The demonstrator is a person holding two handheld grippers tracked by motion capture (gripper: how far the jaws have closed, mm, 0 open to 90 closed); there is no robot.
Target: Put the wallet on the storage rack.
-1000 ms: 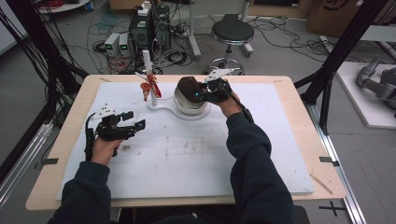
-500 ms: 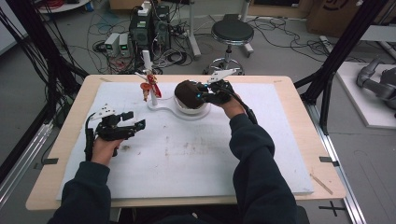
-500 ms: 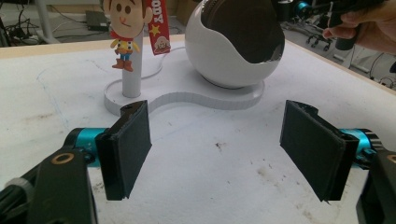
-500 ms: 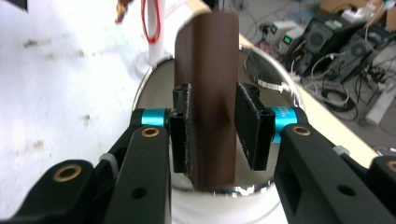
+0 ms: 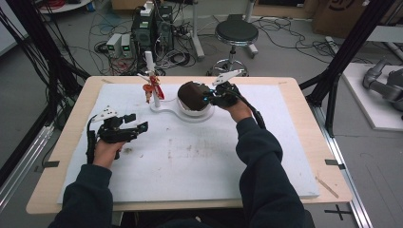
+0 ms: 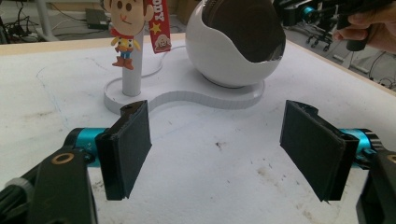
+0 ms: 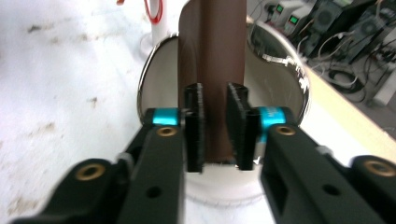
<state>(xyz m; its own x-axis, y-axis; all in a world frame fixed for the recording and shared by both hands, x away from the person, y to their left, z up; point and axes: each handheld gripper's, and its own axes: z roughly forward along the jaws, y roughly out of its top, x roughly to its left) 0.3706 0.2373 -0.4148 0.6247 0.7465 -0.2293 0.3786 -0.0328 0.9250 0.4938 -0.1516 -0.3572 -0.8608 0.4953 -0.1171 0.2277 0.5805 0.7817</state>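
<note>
A dark brown piece [image 5: 190, 94] stands upright in a white round shell [image 5: 192, 110] on a white stand [image 5: 166, 108] at the table's back middle. My right gripper [image 5: 207, 97] reaches it from the right. Its jaws have just been closing, and the right gripper [image 7: 215, 93] is now shut on a fold of the brown piece [image 7: 212, 42] above the shell's rim [image 7: 280, 74]. My left gripper [image 5: 139, 122] hovers over the mat at the left, and the left gripper [image 6: 215, 140] stands open with nothing between its pads, facing the shell [image 6: 224, 60].
A toy figure [image 5: 153, 88] with a red tag hangs on the stand's white post, left of the shell. A stained white mat [image 5: 199, 161] covers the wooden table. Cables, power boxes and a stool [image 5: 236, 33] lie beyond the far edge.
My right hand has shifted only slightly at the brown piece in the shell. The left hand and its gripper have stayed where they were.
</note>
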